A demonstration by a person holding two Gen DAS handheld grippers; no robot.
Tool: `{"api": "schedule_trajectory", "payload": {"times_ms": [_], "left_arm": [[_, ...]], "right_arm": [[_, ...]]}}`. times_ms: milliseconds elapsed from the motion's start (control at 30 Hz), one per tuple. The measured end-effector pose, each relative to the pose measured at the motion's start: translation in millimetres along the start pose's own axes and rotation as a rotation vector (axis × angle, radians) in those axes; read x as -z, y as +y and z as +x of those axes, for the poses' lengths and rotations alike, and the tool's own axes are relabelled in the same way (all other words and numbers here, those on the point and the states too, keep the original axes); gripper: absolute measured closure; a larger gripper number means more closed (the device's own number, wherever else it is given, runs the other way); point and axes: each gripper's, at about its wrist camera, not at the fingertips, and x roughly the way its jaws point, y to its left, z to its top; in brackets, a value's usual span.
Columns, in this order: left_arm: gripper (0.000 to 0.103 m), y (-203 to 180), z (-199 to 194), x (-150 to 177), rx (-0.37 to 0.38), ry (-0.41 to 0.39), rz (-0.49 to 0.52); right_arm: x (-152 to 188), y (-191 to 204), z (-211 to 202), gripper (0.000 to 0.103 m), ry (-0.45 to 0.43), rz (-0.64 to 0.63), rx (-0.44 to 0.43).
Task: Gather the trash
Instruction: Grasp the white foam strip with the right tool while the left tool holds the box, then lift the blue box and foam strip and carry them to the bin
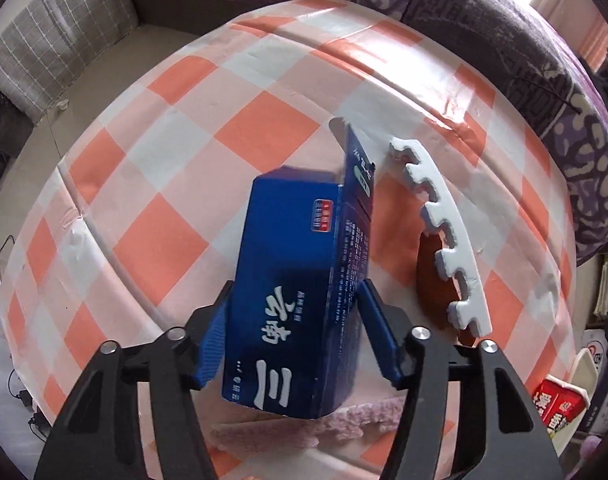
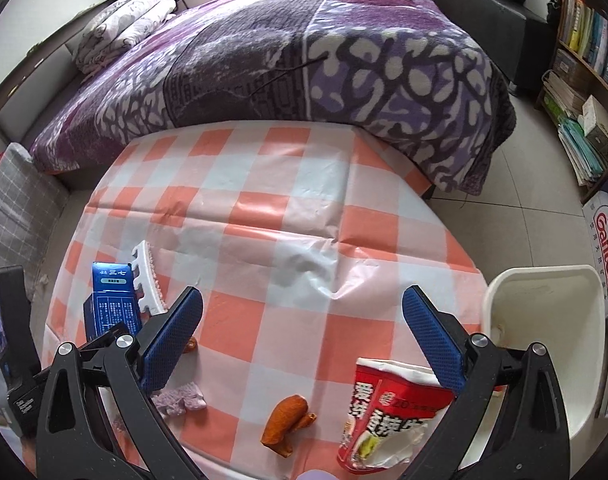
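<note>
The left gripper [image 1: 293, 316] pinches a blue box [image 1: 299, 280] between its blue pads, the box's lower end cut off by the fingers and its open flap pointing away from them; just right of the right finger lies a white toothed foam strip [image 1: 444, 232], which half hides an orange scrap [image 1: 434, 280]. The right gripper [image 2: 301, 320] hangs with its fingers spread wide over the checked tablecloth [image 2: 287, 216]. A red-and-white carton [image 2: 388, 408] lies partly behind its right finger, beside a white bin [image 2: 544, 320] whose inside is hard to make out, and an orange peel [image 2: 285, 424] lies between the fingers.

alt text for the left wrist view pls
The left hand-held gripper is shut on a blue carton above an orange-and-white checked tablecloth. Right of the carton, a white notched foam strip lies beside orange peel.
</note>
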Motion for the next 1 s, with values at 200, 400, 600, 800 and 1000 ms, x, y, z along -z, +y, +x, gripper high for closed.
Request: {"api": "schedule_trajectory", "payload": {"times_ms": [200,400,600,800,1000], "left_arm": [[0.066,25,-14,6,0.039,-0.04,-0.002],[0.068,47,-35,11,0.061,-0.086,-0.017],[0.068,61,-45,14,0.072,-0.107,-0.019],[0.068,71,-46,15,0.072,-0.112,-0.032],[0.068,81,-46,17,0.071,-0.116,-0.057]], "right_arm": [[5,43,19,0.007,0.0,-0.14,-0.052],[11,73,45,0.007,0.039,-0.214,-0.13],[20,90,60,0.022,0.07,-0.236,-0.185],[26,100,67,0.027,0.077,-0.261,-0.214],[28,103,71,0.08,0.085,-0.278,-0.219]]}}
